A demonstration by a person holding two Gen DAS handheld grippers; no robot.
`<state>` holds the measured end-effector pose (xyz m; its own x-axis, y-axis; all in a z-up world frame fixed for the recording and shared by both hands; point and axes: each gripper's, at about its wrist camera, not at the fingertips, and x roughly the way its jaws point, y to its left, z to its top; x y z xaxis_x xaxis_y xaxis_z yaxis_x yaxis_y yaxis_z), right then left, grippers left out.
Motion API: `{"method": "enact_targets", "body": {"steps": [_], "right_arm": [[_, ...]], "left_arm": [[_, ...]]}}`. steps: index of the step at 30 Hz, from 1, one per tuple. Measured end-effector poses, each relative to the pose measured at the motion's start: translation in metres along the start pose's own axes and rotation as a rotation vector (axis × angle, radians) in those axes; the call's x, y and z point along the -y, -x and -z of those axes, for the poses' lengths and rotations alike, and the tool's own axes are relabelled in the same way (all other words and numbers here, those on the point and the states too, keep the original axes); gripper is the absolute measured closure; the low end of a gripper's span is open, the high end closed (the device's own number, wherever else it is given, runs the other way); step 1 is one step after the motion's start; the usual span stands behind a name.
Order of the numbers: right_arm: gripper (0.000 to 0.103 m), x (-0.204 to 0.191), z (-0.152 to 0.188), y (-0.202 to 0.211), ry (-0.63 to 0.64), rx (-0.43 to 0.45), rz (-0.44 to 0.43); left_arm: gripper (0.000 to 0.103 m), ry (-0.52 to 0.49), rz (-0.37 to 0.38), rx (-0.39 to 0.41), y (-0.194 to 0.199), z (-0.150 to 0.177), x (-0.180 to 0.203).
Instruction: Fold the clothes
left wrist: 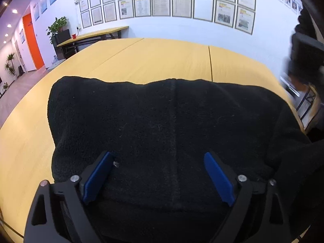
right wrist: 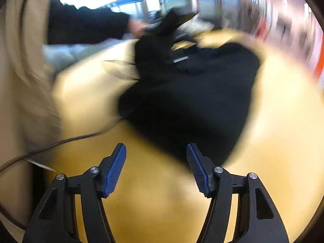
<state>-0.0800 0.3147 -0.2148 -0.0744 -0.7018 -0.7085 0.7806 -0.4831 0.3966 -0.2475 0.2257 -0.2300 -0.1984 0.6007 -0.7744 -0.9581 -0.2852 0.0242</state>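
Black fleece garment [left wrist: 162,121] on yellow surface [left wrist: 151,60].
Lying bunched in a thick, rounded heap, fuzzy nap, one vertical seam down the middle.

One black fleece garment [left wrist: 162,125] is seen on one yellow table [left wrist: 154,60], whose top is divided by two seams into three panels. Two grippers are counted: the left gripper [left wrist: 160,158] and the right gripper [right wrist: 156,151], each fitted with two blue pads [left wrist: 97,178]. One side table [left wrist: 91,36], three potted plants [left wrist: 57,25] and one orange door [left wrist: 32,42] are shown.
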Motion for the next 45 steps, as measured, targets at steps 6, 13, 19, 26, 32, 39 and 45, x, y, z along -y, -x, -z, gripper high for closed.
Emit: {"method": "enact_targets", "body": {"steps": [6,13,19,26,32,39,45], "right_arm": [[0.041,-0.017,-0.002,-0.049,-0.157,0.047,-0.031],[0.033,0.021,-0.045,-0.12,-0.197,0.189,0.034],[0.041,-0.015,-0.049,-0.129,-0.075,0.199,-0.075],[0.065,-0.061,-0.059,-0.133,0.044,0.107,-0.287],[0.038,-0.047,-0.036,-0.12,-0.021,0.001,-0.23],[0.029,-0.011,0.0,-0.034,-0.091,-0.052,-0.047],[0.025,0.021,-0.02,0.041,-0.14,0.119,0.055]], "left_arm": [[0.001,-0.004,-0.024,-0.031,-0.012,-0.011,-0.005],[0.001,0.033,-0.071,-0.001,-0.013,-0.007,-0.003],[0.0,0.038,-0.082,0.012,-0.01,-0.002,0.0],[0.0,0.039,-0.096,0.011,-0.006,0.001,0.003],[0.008,0.042,-0.147,0.02,0.009,0.001,0.011],[0.022,0.017,-0.139,0.151,0.063,0.011,0.064],[0.033,-0.12,-0.225,0.134,0.071,0.039,0.107]]}}
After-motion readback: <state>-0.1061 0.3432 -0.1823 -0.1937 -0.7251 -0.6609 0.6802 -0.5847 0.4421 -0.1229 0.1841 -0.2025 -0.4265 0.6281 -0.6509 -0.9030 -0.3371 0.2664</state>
